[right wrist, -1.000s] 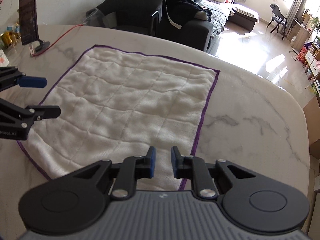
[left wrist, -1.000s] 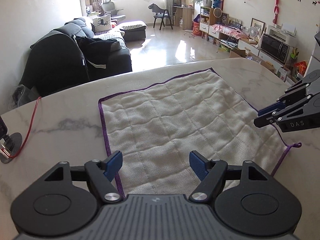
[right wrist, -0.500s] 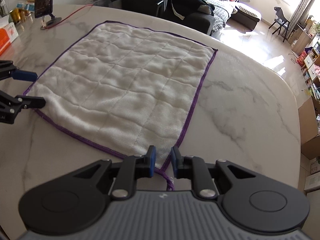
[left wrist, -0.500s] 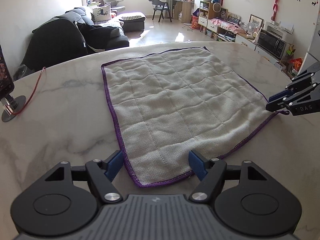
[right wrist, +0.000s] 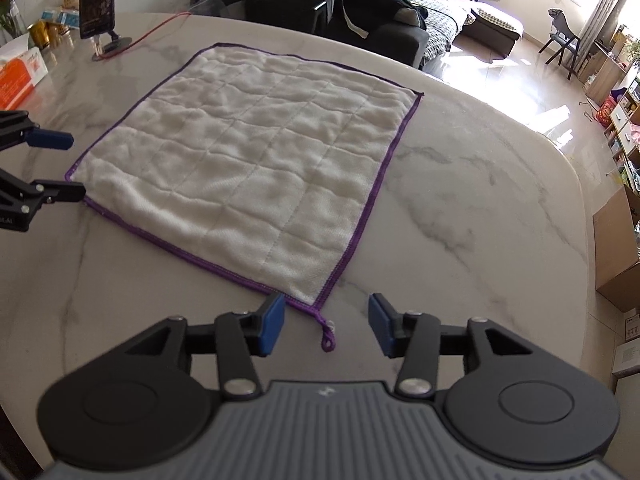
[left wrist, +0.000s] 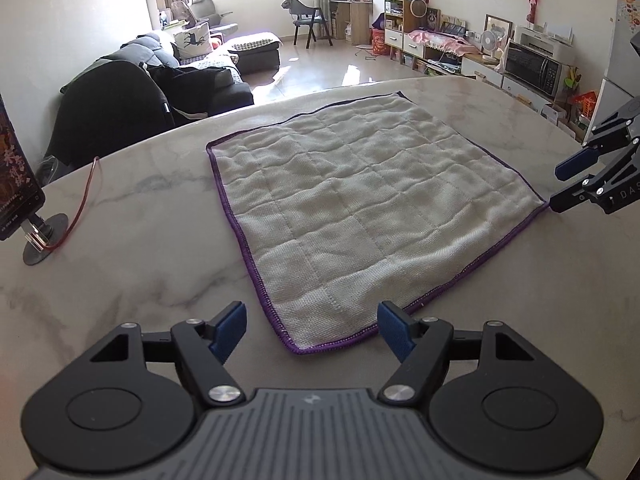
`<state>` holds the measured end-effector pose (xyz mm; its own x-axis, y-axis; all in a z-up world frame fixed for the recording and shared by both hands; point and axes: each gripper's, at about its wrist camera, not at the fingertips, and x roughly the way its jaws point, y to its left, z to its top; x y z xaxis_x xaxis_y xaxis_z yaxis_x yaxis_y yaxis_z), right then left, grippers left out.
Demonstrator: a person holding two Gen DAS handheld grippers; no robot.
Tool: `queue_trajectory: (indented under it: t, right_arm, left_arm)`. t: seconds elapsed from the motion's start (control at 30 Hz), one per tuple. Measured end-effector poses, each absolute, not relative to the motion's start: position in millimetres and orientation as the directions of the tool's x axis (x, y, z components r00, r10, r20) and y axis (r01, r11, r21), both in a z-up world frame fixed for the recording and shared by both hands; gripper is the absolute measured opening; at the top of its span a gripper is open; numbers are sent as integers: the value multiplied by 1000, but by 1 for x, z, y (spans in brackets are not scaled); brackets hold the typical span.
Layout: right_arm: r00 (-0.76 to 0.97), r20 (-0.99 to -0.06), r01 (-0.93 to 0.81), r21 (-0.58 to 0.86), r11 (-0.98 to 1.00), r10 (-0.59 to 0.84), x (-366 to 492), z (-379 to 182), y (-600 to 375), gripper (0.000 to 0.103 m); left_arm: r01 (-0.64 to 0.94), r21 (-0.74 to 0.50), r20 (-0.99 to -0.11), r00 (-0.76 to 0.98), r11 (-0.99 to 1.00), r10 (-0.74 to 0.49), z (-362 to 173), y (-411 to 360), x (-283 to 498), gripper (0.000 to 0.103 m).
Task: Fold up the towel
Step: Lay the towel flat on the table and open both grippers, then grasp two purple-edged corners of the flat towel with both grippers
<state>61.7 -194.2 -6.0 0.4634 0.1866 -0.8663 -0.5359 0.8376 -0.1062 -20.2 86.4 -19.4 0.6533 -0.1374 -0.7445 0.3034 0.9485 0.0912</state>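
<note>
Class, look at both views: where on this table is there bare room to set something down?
Free: marble table between the towel and the rounded edge. Crowded: the corner with the phone stand, cable and orange box.

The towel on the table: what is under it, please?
The towel lies flat and unfolded on the marble table. Around all its purple edges only the table surface shows. No bump suggests something beneath, but the area directly under the cloth is covered, so this cannot be checked.
</note>
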Motion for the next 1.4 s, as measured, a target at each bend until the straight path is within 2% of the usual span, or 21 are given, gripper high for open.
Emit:
queue_trajectory:
  t: [0.17,0.23,0.27,0.33,0.67,0.83,0.93,1.4]
  right_arm:
    - [449,-876,-550,-116,827,175,59,-12,-191,41]
    - [438,-882,-547,-109,830,173,61,-14,-192,34]
    - [433,-883,-550,-101,829,180,62,-15,-193,30]
    - [424,-887,-557,-97,825,182,62,-15,-193,5]
    - [420,-891,-571,-111,814,173,54,-15,-196,4]
    - [417,-893,-563,-107,819,170,52,-14,-199,4]
    - [414,-894,-558,-100,824,172,52,-13,-201,4]
    - [404,-897,-554,-85,828,178,55,-13,-202,6]
  left_arm:
    - [282,102,-753,648,954,-111,-23,93,-26,73]
    - [276,91,-757,644,957,-114,-24,97,-27,73]
    - [273,83,-758,642,958,-117,-24,99,-27,73]
    - [268,71,-760,638,961,-122,-24,103,-26,73]
    - [286,13,-755,631,958,-178,-20,104,-23,68]
    - [310,22,-756,627,950,-187,-22,95,-21,50]
    - [348,42,-757,623,936,-198,-23,91,-21,47]
    - [601,249,-752,614,759,-239,-27,84,-29,46]
